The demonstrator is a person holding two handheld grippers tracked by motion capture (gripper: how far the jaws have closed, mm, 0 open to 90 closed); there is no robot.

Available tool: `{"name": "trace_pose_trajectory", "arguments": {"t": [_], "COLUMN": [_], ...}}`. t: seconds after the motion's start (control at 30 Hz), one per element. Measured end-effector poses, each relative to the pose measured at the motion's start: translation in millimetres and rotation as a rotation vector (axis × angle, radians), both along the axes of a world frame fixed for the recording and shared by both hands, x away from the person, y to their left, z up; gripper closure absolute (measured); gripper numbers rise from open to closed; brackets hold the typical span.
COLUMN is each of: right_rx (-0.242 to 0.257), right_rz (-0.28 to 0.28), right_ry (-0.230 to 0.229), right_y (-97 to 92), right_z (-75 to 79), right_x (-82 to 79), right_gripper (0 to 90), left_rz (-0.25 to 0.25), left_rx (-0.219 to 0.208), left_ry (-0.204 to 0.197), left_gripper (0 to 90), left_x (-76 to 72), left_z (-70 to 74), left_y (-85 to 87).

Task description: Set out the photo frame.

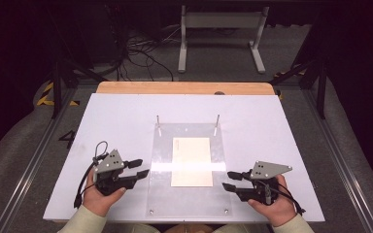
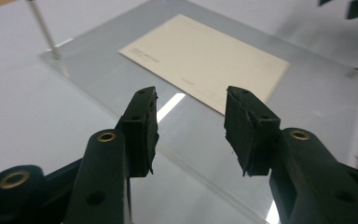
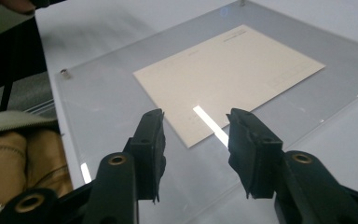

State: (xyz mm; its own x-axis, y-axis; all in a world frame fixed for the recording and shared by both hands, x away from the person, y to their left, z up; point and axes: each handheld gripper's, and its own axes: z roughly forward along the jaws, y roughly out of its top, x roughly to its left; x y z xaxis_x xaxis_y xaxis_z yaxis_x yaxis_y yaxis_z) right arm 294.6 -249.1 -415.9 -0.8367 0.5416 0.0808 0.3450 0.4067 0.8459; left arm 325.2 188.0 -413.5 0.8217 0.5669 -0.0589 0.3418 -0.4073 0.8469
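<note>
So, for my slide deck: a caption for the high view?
Both open grippers, left and right, flank a cream card on a clear acrylic plate.

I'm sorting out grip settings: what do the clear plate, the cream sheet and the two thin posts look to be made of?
Clear plate: probably acrylic or glass, glossy; the table shows through and a bright light streak reflects off it.
Cream sheet: paper or thin card, matte, flat, with faint printed lines.
Posts: apparently metal, slim, grey, slightly shiny.
</note>
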Motion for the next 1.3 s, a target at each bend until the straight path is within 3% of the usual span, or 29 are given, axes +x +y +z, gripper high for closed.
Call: {"name": "trace_pose_trajectory", "arguments": {"t": [0.03,0.07,0.13,0.3,0.4,0.47,0.53,0.57,0.7,0.77,0.97,1.1,1.23,1.3], "right_rx": [0.0,-0.005,-0.017,-0.041,-0.061,-0.054,-0.037,-0.045,-0.058,-0.034,-0.058,-0.059,-0.089,-0.093], "right_rz": [0.0,-0.004,-0.031,-0.092,-0.062,-0.069,-0.094,-0.112,-0.166,-0.178,-0.248,-0.267,-0.286,-0.306], "right_ry": [0.0,-0.015,-0.03,-0.029,-0.068,-0.074,-0.082,-0.034,-0.077,-0.072,-0.074,-0.08,-0.13,-0.106], "right_y": [0.0,1.0,3.6,9.3,9.2,9.0,8.9,9.2,9.8,9.2,14.0,18.6,23.2,23.9], "right_z": [0.0,3.0,8.3,18.3,21.9,24.4,28.4,29.8,33.9,33.4,29.0,26.5,24.4,22.2], "right_x": [0.0,3.0,9.5,28.6,39.5,48.0,56.3,62.3,82.1,93.1,125.9,138.5,152.5,158.5], "right_gripper": [55.4,57.0,55.9,54.5,65.8,67.1,66.3,64.9,69.0,68.6,68.3,69.7,69.1,69.0], "left_rz": [0.04,0.108,0.142,0.131,0.132,0.14,0.139,0.14,0.145,0.145,0.135,0.131,0.124,0.119], "left_rx": [0.005,0.042,0.044,0.063,0.057,0.051,0.052,0.049,0.045,0.042,0.046,0.051,0.053,0.058], "left_ry": [0.014,0.03,0.056,0.038,0.032,0.036,0.035,0.039,0.029,0.022,0.011,0.009,0.01,0.006], "left_gripper": [54.4,54.3,52.3,50.4,49.7,49.7,49.7,49.7,49.3,49.1,48.3,47.9,47.5,47.3], "left_x": [5.1,11.6,16.5,15.4,14.6,14.3,14.0,13.3,9.0,6.1,0.8,0.6,0.8,1.4], "left_z": [0.2,0.0,-1.4,-5.8,-8.2,-10.3,-13.3,-14.7,-15.4,-15.4,-14.9,-15.9,-16.9,-17.0], "left_y": [0.6,0.4,0.6,1.5,4.3,6.5,8.9,9.8,13.4,14.3,13.4,12.4,10.7,10.2]}}
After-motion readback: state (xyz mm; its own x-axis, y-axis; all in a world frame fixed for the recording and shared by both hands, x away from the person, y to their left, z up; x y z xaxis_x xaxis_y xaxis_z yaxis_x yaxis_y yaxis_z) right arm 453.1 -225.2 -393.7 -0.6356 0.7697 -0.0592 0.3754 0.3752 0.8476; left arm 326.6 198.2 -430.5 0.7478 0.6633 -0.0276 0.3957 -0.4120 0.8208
